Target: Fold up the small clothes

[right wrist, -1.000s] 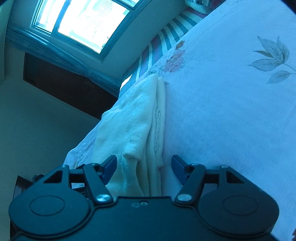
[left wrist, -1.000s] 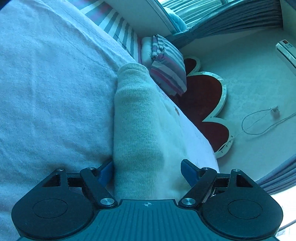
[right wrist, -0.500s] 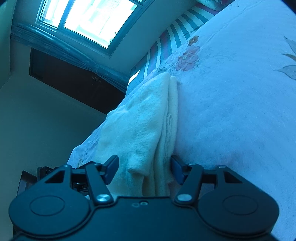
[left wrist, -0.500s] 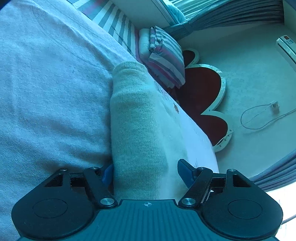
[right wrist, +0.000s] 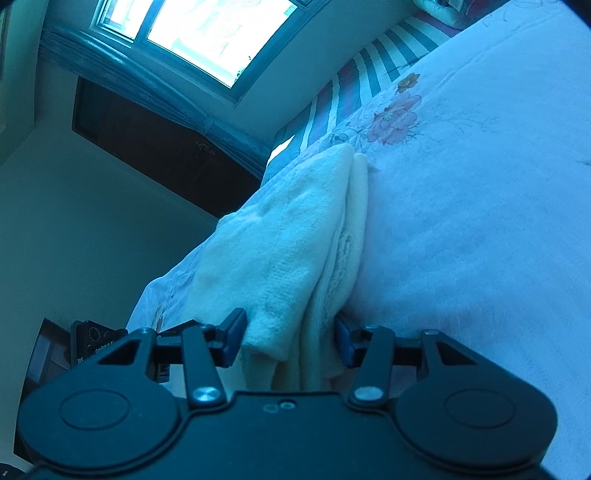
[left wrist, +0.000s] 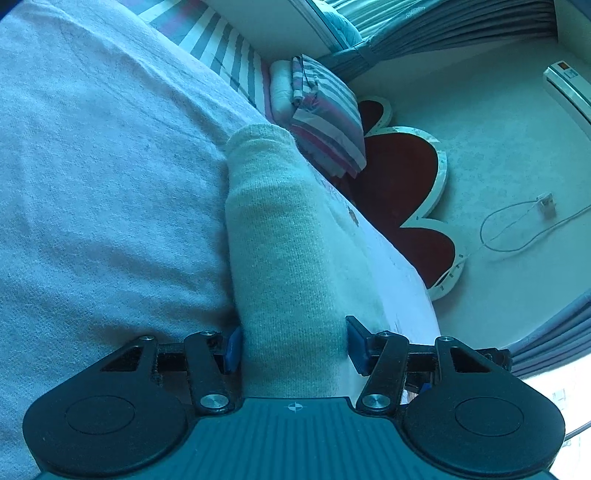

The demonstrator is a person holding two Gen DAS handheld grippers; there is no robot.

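A cream knitted garment (left wrist: 280,236) lies folded on the bed. In the left wrist view its rounded fold runs away from me between the blue pads. My left gripper (left wrist: 293,345) is partly closed around this fold, pads at its sides. In the right wrist view the garment (right wrist: 295,243) shows stacked layers with loose edges. My right gripper (right wrist: 286,338) is partly closed around those layers, its right pad touching the cloth and its left pad close beside it.
The bed has a pale floral quilt (right wrist: 461,192) and a plain blanket (left wrist: 103,177). A striped pillow (left wrist: 325,118) lies near the red headboard (left wrist: 402,184). A window (right wrist: 207,33) and a dark cabinet (right wrist: 155,144) stand beyond the bed edge.
Both grippers have narrowed their jaws around the garment and moved slightly forward along it. The garment has stayed on the bed.
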